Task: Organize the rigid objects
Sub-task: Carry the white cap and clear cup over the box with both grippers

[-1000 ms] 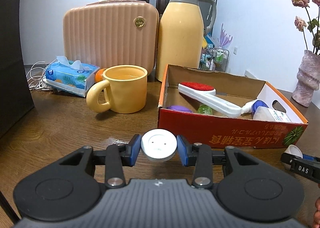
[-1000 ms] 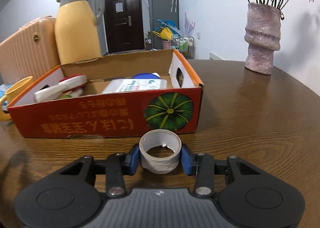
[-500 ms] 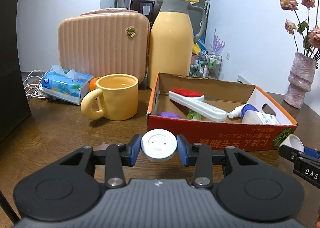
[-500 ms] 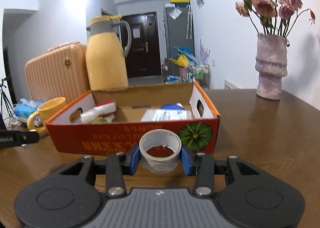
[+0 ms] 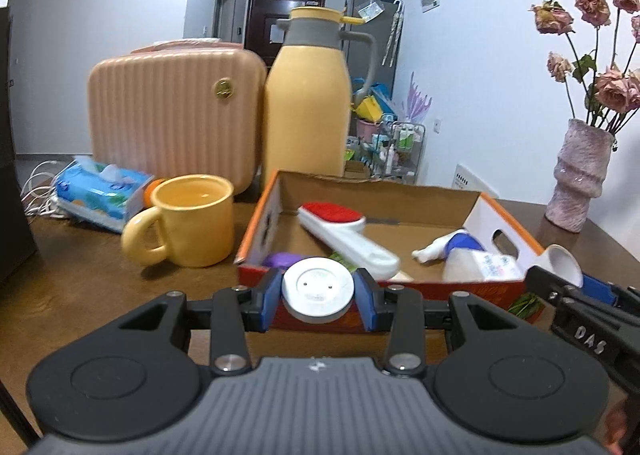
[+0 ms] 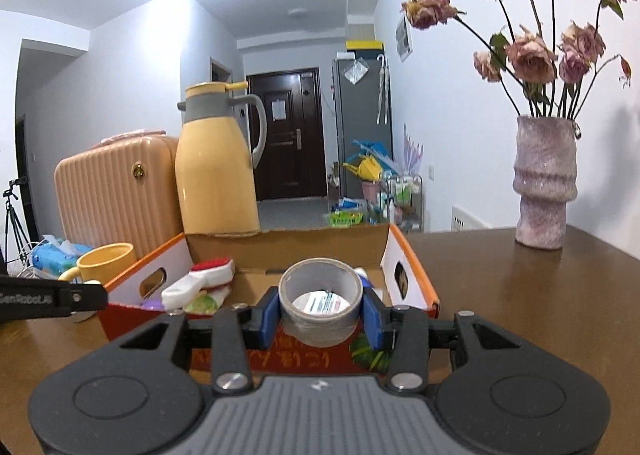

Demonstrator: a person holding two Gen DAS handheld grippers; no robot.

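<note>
My left gripper (image 5: 319, 292) is shut on a round white disc (image 5: 318, 289), held in the air just in front of the near wall of the orange cardboard box (image 5: 440, 289). My right gripper (image 6: 321, 306) is shut on a roll of grey tape (image 6: 320, 301), held above the box's near wall (image 6: 280, 351); it also shows at the right of the left wrist view (image 5: 562, 263). In the box lie a white brush with a red pad (image 5: 340, 231), a white bottle with a blue cap (image 5: 476, 261), a purple thing (image 5: 282, 259) and something green.
A yellow mug (image 5: 192, 225) stands left of the box. Behind are a yellow thermos jug (image 5: 306, 103), a peach ribbed case (image 5: 176, 115), a blue tissue pack (image 5: 100, 195) and white cables. A pink vase with dried roses (image 6: 544, 183) stands at the right on the wooden table (image 6: 520, 295).
Both grippers have risen and moved forward towards the box, each still holding its object. The box interior now shows from higher up, and the right gripper has come closer to the left one.
</note>
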